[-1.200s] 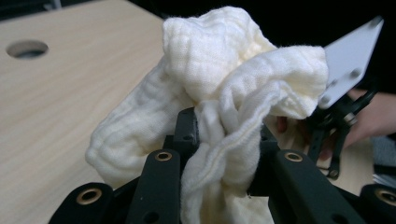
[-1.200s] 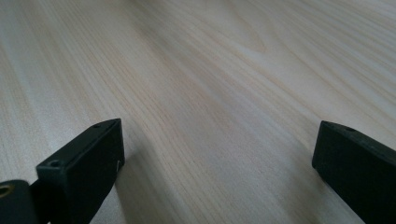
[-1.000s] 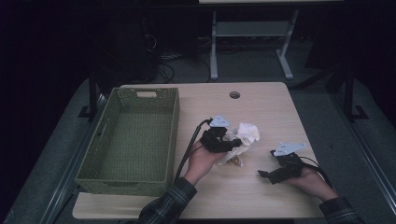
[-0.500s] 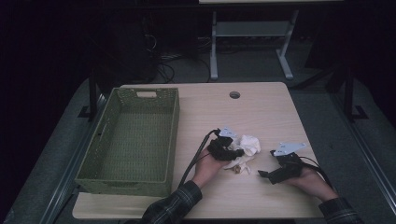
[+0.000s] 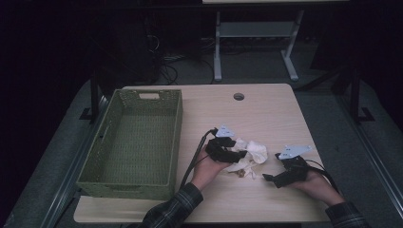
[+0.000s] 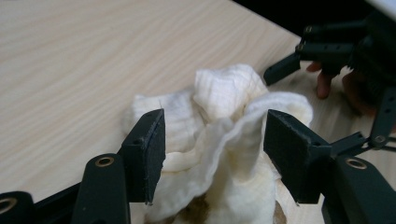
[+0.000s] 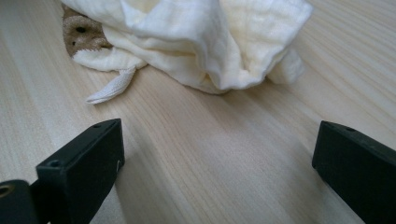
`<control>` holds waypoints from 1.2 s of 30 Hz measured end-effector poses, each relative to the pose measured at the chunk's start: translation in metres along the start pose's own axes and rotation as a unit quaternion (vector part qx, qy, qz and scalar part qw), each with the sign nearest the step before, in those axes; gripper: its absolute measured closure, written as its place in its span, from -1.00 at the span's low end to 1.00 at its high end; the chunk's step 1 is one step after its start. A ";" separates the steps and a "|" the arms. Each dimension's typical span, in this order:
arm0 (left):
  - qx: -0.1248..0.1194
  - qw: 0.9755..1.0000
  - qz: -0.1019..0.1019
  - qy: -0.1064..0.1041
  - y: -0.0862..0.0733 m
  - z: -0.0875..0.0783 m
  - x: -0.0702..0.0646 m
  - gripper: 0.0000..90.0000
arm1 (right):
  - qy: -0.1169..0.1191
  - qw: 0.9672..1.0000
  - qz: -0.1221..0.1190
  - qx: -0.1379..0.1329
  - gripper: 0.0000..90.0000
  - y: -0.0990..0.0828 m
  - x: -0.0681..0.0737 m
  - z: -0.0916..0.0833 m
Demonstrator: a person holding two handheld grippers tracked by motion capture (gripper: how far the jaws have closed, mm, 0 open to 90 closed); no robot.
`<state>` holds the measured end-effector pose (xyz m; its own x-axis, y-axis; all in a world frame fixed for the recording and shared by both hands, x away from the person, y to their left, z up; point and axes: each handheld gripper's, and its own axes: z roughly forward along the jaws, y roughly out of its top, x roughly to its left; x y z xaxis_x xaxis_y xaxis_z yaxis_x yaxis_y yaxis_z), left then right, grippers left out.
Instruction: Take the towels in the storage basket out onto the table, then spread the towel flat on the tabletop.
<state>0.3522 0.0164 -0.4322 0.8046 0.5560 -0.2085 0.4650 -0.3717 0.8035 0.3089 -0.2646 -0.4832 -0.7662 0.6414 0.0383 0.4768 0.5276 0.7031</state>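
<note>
Cream cloth [image 6: 219, 140] loose between just-opened left tongs [image 6: 215, 154]; wide-open, empty right tongs [image 7: 215, 172] nearby.

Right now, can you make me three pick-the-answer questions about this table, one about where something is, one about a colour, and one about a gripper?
1. Where does the cloth lie?
A. in the basket
B. on the table between the two grippers
C. on the floor

2. What colour is the basket?
A. green
B. red
C. blue

3. How do the left gripper jaws stand?
A. clamped tight on the cloth
B. apart, with cloth between them
C. shut on nothing

Answers: 1 B, it rests on the tabletop by the right gripper. 2 A, the weave is green. 3 B, the jaws have just been opening and gaps show beside the pads.
</note>
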 end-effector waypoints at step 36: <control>-0.038 0.992 -0.055 0.109 0.028 -0.023 0.042 0.95 | 0.003 1.000 -0.003 0.000 -0.96 0.000 0.000 0.000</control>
<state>0.3906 0.0466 -0.4053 0.6486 0.7400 -0.1781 0.5087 -0.2474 0.8246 0.3088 -0.2648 -0.4831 -0.7709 0.6358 0.0384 0.4732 0.5313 0.7027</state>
